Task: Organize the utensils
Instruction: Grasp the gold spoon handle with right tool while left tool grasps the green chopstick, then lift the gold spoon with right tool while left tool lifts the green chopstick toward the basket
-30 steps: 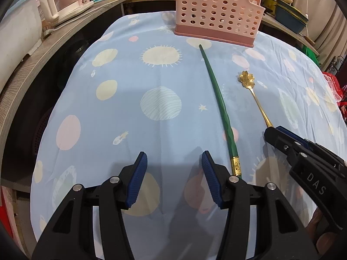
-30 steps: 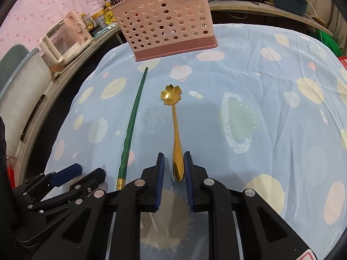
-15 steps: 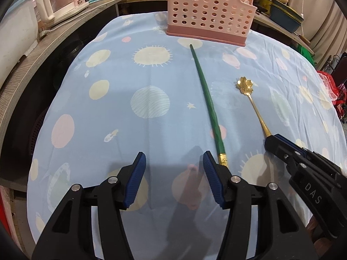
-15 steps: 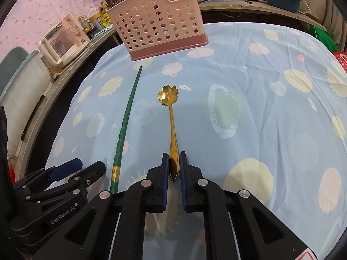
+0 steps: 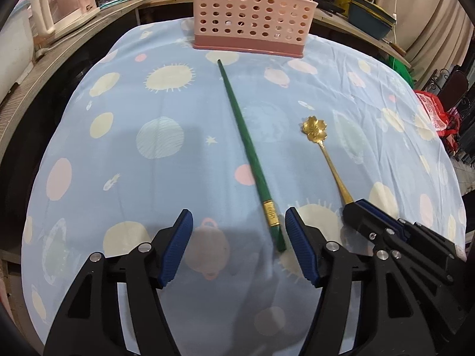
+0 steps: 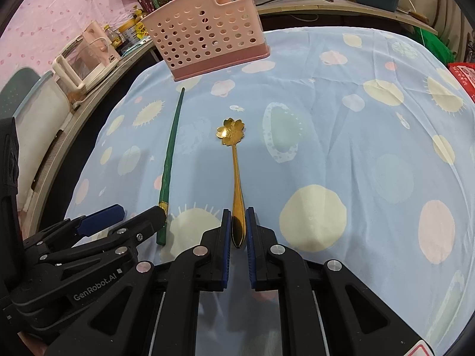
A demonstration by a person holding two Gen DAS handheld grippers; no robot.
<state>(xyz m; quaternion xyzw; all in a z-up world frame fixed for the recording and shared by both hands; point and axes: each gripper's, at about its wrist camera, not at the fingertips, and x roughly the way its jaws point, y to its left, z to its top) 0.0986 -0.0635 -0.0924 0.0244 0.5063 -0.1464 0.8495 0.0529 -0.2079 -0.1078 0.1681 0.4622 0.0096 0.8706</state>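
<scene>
Both the left claw [image 5: 239, 243] and right claw [image 6: 237, 231] are black plastic with ribbed blue pads, silver screws and white "GenRobot.AI" lettering

On my feed I count one green chopstick [image 5: 248, 148], one gold flower spoon [image 6: 234, 175] and one pink holder [image 5: 252, 14] — plus two grippers, left gripper [image 5: 237, 246] and right gripper [image 6: 237, 228] — all on one tablecloth [image 5: 118, 154].

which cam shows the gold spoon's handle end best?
Right wrist view: the gold flower spoon runs straight down the frame, its handle end pinched between the right gripper jaws. In the left wrist view the flower bowl and stem are clear, but the handle end disappears behind the right gripper.
</scene>
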